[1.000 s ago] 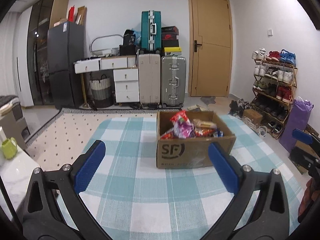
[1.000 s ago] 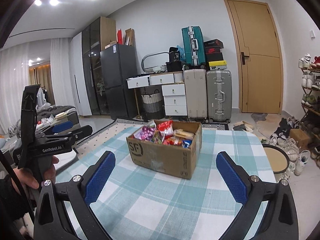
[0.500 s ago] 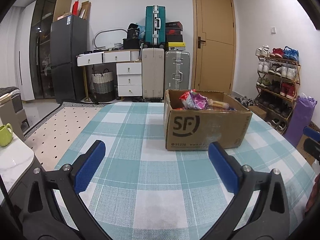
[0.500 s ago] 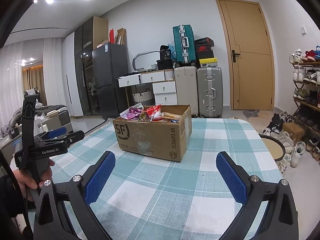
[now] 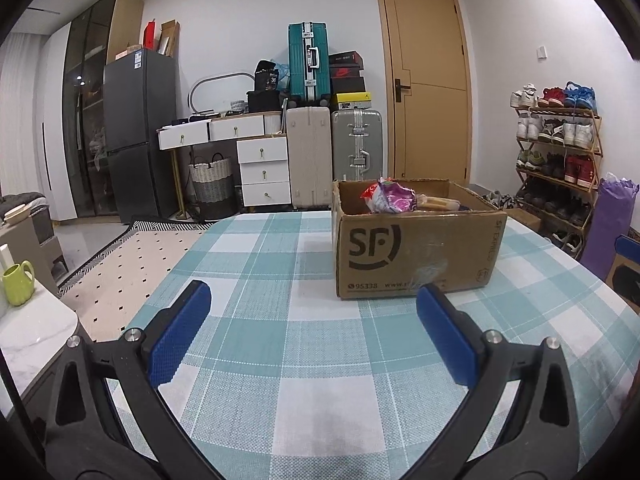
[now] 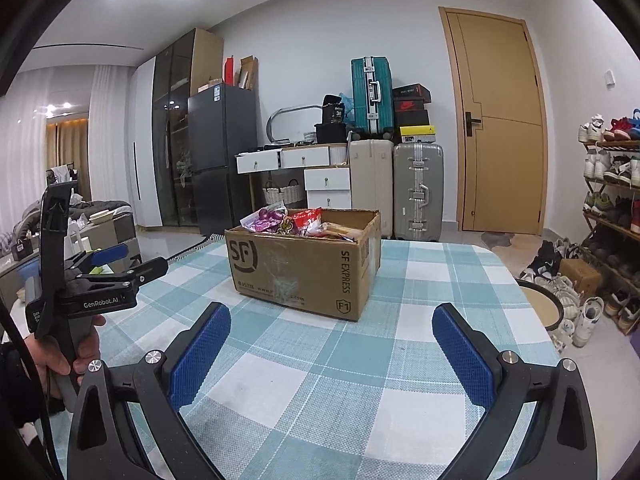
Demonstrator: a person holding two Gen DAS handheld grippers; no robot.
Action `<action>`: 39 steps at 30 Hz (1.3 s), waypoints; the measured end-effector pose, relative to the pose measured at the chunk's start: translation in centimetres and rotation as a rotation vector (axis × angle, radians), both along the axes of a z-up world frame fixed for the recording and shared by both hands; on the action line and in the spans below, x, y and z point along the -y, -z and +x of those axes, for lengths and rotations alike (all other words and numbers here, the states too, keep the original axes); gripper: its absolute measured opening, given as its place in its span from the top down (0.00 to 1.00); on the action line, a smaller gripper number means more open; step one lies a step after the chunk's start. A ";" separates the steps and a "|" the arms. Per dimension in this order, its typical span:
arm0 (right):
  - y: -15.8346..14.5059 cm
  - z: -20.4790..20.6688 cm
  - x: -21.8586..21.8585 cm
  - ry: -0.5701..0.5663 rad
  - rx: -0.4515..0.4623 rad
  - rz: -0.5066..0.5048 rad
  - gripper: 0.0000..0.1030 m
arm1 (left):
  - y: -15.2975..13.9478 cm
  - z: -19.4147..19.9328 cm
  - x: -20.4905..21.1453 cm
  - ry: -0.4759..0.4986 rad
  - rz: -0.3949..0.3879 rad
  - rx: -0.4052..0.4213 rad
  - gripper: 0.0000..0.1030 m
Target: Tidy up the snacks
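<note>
A brown cardboard SF box (image 5: 416,248) stands on the teal checked tablecloth (image 5: 304,340); it also shows in the right wrist view (image 6: 304,268). Snack packets fill it: a purple and red bag (image 5: 386,198) sticks up, and purple (image 6: 266,218) and red (image 6: 308,216) packets show over the rim. My left gripper (image 5: 312,322) is open and empty, low over the cloth, short of the box. My right gripper (image 6: 330,340) is open and empty, in front of the box's corner. The left gripper also shows held in a hand in the right wrist view (image 6: 100,276).
Suitcases (image 5: 316,160), white drawers (image 5: 264,172) and a fridge (image 5: 136,136) line the back wall beside a wooden door (image 5: 430,84). A shoe rack (image 5: 560,152) stands right. A green mug (image 5: 16,282) sits on a marble counter at left. A round stool (image 6: 540,308) stands right of the table.
Both grippers have dropped lower toward the table and tilted up, so the box is seen more from the side. Both stayed open. The box has not moved.
</note>
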State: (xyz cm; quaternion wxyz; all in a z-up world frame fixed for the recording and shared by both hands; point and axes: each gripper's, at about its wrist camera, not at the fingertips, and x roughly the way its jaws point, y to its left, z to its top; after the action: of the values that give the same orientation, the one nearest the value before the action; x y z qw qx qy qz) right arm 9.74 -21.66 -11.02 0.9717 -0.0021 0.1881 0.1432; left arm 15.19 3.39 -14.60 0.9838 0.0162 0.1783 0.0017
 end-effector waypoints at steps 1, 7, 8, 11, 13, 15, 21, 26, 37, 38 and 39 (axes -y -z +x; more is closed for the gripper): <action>0.0 0.0 0.0 0.000 0.000 0.002 0.00 | -0.1 -0.1 0.0 -0.004 0.000 -0.001 0.00; 0.0 -0.1 0.1 0.001 0.000 0.001 0.00 | -0.4 -0.4 0.1 -0.013 -0.007 -0.003 0.00; 0.0 -0.1 0.1 0.001 -0.001 0.001 0.00 | -0.3 -0.2 0.1 -0.014 -0.006 -0.002 0.00; 0.0 -0.1 0.1 0.000 -0.002 0.000 0.00 | -0.6 -0.5 0.0 -0.015 -0.008 -0.002 0.00; 0.1 -0.1 0.1 0.001 -0.003 -0.001 0.00 | -0.5 -0.3 0.0 -0.016 -0.009 -0.002 0.00; 0.0 -0.2 0.1 0.000 -0.003 0.000 0.00 | -0.5 -0.4 -0.1 -0.020 -0.010 -0.003 0.00; 0.0 -0.2 0.1 0.002 -0.002 -0.001 0.00 | -0.6 -0.2 0.0 -0.018 -0.010 0.000 0.00; 0.0 -0.2 0.1 0.004 -0.001 0.000 0.00 | -0.6 -0.3 0.0 -0.019 -0.014 0.000 0.00; 0.0 -0.2 0.1 0.003 -0.003 0.000 0.00 | -0.8 -0.7 0.0 -0.017 -0.012 0.003 0.00; 0.0 -0.2 0.1 0.004 -0.003 0.001 0.00 | -0.8 -0.7 0.0 -0.019 -0.011 0.003 0.00; 0.0 -0.2 0.1 0.004 -0.002 0.001 0.00 | -0.8 -0.7 0.0 -0.017 -0.010 0.002 0.00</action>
State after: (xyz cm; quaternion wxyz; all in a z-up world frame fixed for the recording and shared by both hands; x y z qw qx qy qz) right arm 9.55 -21.77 -11.04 0.9717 -0.0012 0.1892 0.1414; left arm 14.52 3.40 -13.78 0.9840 0.0097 0.1774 0.0090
